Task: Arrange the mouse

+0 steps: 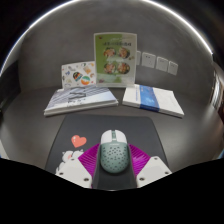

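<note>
A pale grey-green mouse point(112, 150) with a perforated shell sits between my fingers, over the near end of a dark mouse mat point(135, 132). My gripper point(112, 166) is closed on it: the magenta pads point(90, 159) press against both of its sides. The mouse's front points away from me, toward the books. The frame does not show whether its underside touches the mat.
The mat bears a small red heart point(78, 142) left of the mouse. Beyond it lie a striped book point(80, 97) and a white-and-blue book point(152, 98). A green-printed booklet point(115, 57) stands upright behind, next to a small card point(78, 72). Wall sockets point(160, 62) show at the back right.
</note>
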Demonstrator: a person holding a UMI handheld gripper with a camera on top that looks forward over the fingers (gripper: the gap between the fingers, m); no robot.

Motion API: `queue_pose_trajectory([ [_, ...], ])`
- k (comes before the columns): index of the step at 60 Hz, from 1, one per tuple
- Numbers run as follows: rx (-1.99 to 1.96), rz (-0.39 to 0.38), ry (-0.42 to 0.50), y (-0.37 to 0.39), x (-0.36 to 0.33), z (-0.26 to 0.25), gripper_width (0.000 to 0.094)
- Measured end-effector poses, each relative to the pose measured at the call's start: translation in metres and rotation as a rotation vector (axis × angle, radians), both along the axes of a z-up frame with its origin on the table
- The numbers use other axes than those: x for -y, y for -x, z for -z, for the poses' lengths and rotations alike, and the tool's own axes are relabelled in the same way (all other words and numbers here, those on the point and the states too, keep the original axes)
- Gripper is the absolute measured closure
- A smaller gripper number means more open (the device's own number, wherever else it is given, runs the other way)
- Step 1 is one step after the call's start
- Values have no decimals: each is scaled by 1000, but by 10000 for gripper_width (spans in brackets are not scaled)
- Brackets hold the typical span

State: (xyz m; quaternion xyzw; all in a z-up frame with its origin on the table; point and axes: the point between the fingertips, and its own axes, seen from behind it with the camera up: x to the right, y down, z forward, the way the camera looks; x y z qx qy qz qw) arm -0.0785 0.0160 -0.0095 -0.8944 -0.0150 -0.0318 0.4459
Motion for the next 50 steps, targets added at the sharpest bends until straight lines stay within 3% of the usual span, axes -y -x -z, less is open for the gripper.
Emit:
queue_pose_trajectory([
  [9, -52, 15, -55, 0, -3, -1, 387],
  [18, -43, 33, -18, -10, 6, -4, 73],
  [35, -52, -115, -70, 3, 101, -69, 92],
  [50, -62, -208, 5, 39, 220, -52, 97],
])
